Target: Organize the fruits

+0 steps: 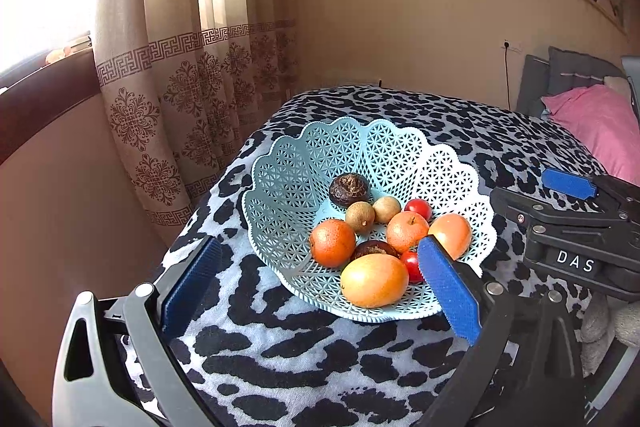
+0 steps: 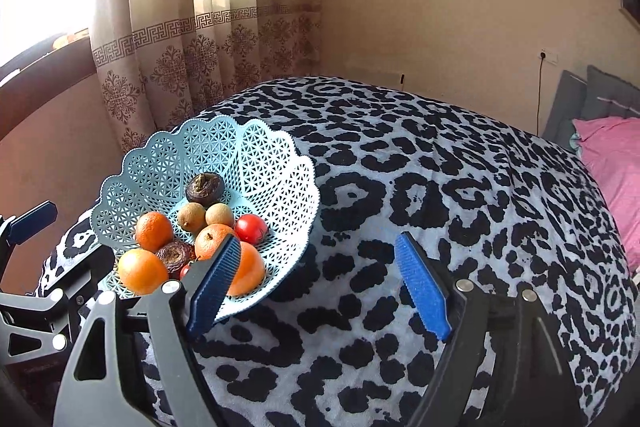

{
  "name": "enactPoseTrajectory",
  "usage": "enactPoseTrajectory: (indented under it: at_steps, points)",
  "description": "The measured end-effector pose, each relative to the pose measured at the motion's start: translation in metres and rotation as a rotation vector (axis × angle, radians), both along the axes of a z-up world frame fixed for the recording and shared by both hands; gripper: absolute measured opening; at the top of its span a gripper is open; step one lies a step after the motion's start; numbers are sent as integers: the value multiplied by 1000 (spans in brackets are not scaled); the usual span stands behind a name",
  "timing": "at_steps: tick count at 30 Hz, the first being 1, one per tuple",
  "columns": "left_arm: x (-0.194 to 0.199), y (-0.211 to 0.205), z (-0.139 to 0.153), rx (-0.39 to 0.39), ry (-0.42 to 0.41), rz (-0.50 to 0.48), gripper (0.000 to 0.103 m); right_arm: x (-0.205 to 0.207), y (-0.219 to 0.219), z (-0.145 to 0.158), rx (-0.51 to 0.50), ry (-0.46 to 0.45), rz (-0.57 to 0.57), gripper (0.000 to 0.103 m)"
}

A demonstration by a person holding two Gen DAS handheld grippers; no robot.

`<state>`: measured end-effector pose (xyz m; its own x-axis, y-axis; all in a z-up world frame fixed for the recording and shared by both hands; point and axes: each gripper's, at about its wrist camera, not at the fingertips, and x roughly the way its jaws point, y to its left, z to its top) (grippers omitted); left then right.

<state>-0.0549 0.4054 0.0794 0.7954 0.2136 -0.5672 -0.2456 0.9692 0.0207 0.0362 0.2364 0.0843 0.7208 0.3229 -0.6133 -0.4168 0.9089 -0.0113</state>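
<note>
Flanking the foreground, the left gripper [image 1: 320,287] and right gripper [image 2: 320,287] stood with fingers spread, grasping nothing. Beyond, at 10 o'clock from the right gripper, a basket [image 2: 160,163] held the fruits [image 2: 154,231] on a spotted blanket [image 2: 440,187]; a curtain [image 2: 180,47] hung behind.

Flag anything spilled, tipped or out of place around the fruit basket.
Nothing stands out. The blue basket sits upright on the leopard-print cover, all fruit inside, none spilled. Both the left gripper and right gripper are open and empty.
</note>
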Motion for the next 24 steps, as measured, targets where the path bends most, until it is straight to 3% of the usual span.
enactPoseTrajectory:
  at_steps: [3, 6, 24]
  points:
    - [-2, -3, 2, 23, -2, -3, 100, -6, -3, 2, -7, -13, -8, 79]
    - [-4, -8, 3, 41, 0, -13, 100, -13, -6, 3, -14, -27, -13, 87]
    - [-22, -24, 4, 139, 5, -34, 100, -53, -19, -3, -95, -98, -47, 96]
